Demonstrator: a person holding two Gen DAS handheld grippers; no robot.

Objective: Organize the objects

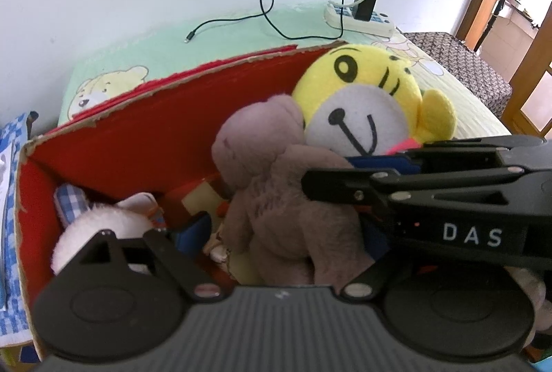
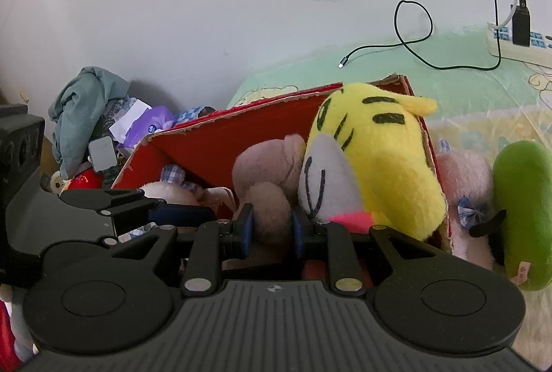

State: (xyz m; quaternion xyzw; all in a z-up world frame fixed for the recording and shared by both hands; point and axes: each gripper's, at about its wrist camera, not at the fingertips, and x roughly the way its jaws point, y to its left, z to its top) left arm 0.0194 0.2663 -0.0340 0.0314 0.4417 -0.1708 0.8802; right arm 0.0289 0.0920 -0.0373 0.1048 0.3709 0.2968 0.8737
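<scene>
- Two grippers reach into one red cardboard box (image 1: 145,127) that sits on a pale green bed sheet (image 1: 241,27) against a white wall; the box is open at the top, its torn rim showing bare brown card.
- Largest of the toys is the yellow tiger plush (image 1: 362,96), propped upright at the right end of the box, its white muzzle facing the left wrist camera and its head rising above the rim.
- Next comes the mauve-brown plush bear (image 1: 276,199), leaning against the tiger's left side in the middle of the box.
- Outside the box on the right, a green plush (image 2: 521,217) and a pink plush (image 2: 465,199) lie on the sheet, touching each other, the pink one against the box wall.
- At the left end of the box lies a white plush (image 1: 100,230) with a blue checked cloth piece just behind it.
- The right gripper (image 2: 272,229) has its blue pads pressed on either side of a limb of the brown bear, clamped on it at the near edge of the box.
- The left gripper (image 1: 276,234) has its jaws spread wide: its left finger (image 1: 196,227) is low beside the white plush, while the other is hidden behind the bear and the right gripper's body.
- Far on the sheet, a white power strip (image 1: 358,18) carries a black charger, and a black cable (image 1: 262,17) trails left from it.
</scene>
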